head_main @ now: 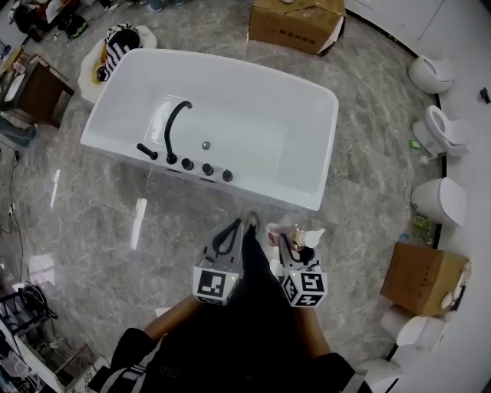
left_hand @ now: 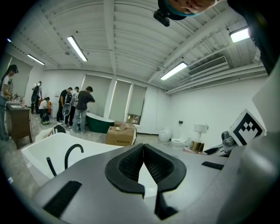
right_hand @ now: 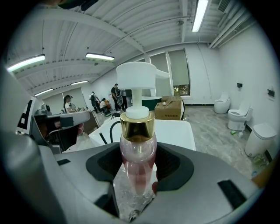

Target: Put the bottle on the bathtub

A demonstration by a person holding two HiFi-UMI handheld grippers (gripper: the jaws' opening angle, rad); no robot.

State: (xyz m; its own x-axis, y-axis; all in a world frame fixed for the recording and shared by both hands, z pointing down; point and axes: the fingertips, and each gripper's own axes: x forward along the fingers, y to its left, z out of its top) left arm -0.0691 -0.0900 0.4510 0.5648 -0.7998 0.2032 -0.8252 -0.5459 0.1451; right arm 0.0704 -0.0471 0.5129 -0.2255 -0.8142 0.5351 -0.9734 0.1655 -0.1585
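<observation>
A pink pump bottle (right_hand: 138, 151) with a gold collar and white pump head stands upright between the jaws of my right gripper (right_hand: 139, 168), which is shut on it. In the head view the bottle (head_main: 304, 239) shows just ahead of the right gripper (head_main: 295, 249), short of the white bathtub (head_main: 146, 73). The tub carries a black arched faucet (head_main: 175, 127) and knobs on its near rim. My left gripper (head_main: 230, 234) is shut with nothing in it, its pads touching in the left gripper view (left_hand: 143, 162). The tub (left_hand: 37, 151) lies ahead on the left there.
A cardboard box (head_main: 295, 23) stands beyond the tub, another box (head_main: 420, 280) at right. Several white toilets (head_main: 441, 199) line the right wall. A wooden cabinet (head_main: 34, 88) is at left. People stand far off (left_hand: 81, 109) by a green tub.
</observation>
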